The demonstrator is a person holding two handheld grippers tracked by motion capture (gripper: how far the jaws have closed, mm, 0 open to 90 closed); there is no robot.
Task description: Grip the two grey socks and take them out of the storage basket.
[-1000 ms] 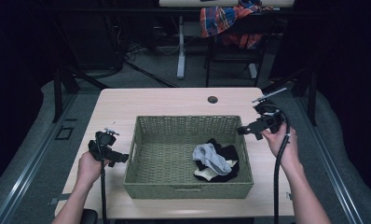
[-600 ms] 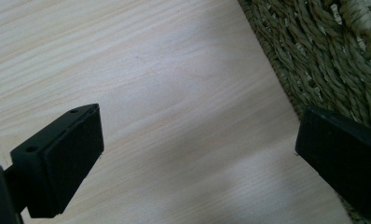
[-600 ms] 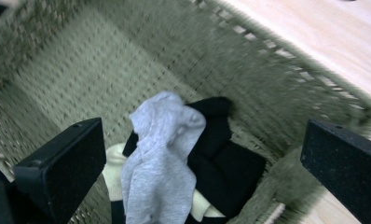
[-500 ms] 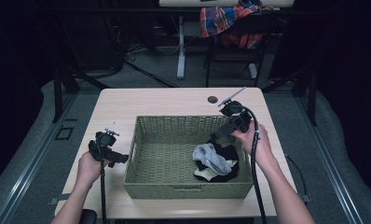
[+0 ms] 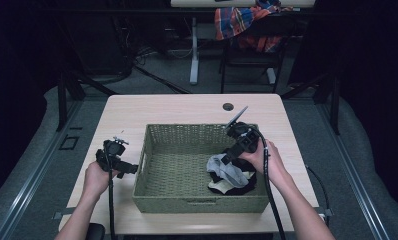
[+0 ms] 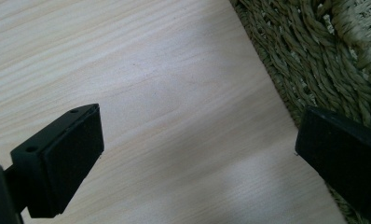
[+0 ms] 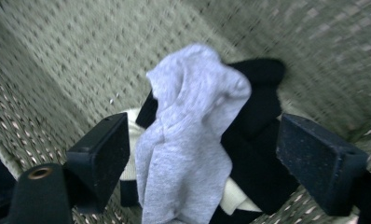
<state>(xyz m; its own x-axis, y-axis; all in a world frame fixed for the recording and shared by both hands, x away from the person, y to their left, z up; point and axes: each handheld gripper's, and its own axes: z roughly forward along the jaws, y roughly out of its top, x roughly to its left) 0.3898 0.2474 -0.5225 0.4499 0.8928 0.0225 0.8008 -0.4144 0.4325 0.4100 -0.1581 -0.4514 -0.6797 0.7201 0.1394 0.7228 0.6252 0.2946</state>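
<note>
A woven green basket (image 5: 197, 204) stands on the wooden table (image 5: 177, 110). In its right half lies a small pile of socks: a grey sock (image 5: 226, 169) on top, a black sock (image 5: 239, 184) and a cream one (image 5: 218, 188) under it. My right gripper (image 5: 228, 156) reaches down into the basket. Its jaws have just been closing, and the grey sock (image 7: 188, 140) sits between them with gaps on both sides, so my right gripper (image 7: 207, 154) counts as open. My left gripper (image 5: 129, 169) rests left of the basket, and in its own view my left gripper (image 6: 197, 135) is open over bare wood.
The basket wall (image 6: 305, 56) lies just right of my left gripper's jaws. A dark cable hole (image 5: 228, 106) marks the table's far side. Behind the table stand a desk leg (image 5: 193, 50) and a chair with a plaid cloth (image 5: 247, 22).
My right gripper has come from outside the basket's right rim, leftwards and down into the basket over the socks. The left gripper has stayed in place.
</note>
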